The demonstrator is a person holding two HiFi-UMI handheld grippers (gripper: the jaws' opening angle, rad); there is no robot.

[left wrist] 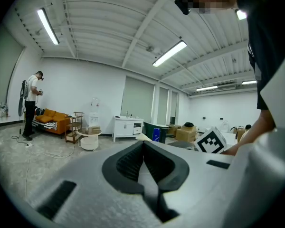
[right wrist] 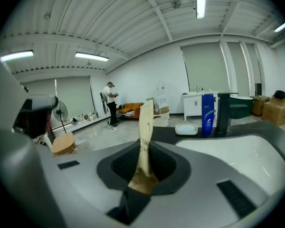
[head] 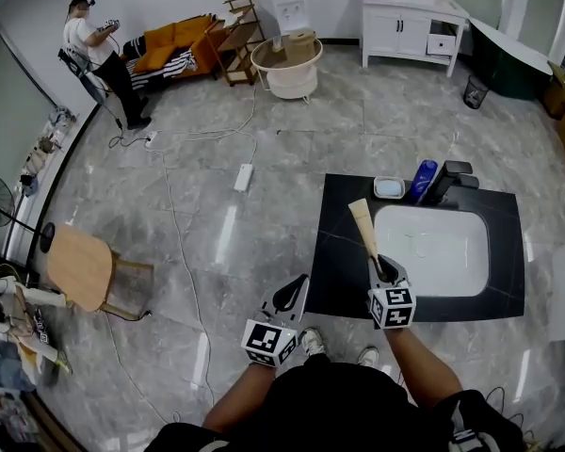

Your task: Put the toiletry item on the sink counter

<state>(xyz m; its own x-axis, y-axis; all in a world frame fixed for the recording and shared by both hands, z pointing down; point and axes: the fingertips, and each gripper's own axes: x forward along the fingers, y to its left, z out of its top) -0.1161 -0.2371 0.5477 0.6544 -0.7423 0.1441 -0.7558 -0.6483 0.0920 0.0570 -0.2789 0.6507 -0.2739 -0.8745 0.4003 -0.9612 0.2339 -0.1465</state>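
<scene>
A long, flat toiletry packet in tan paper [head: 363, 226] stands up from my right gripper [head: 383, 269], which is shut on its lower end. It hangs over the left part of the black sink counter [head: 344, 252], just left of the white basin [head: 433, 248]. In the right gripper view the packet [right wrist: 145, 141] rises from between the pads of the right gripper [right wrist: 143, 167]. My left gripper [head: 290, 297] is at the counter's front left corner; in its own view the left gripper [left wrist: 143, 163] has its jaws together with nothing between them.
At the counter's back stand a soap dish [head: 389, 187], a blue bottle [head: 422, 180] and a black faucet [head: 449, 179]. A wooden chair [head: 80, 266] is to the left. A power strip [head: 243, 176] and cables cross the floor. A person [head: 99, 55] stands far back left.
</scene>
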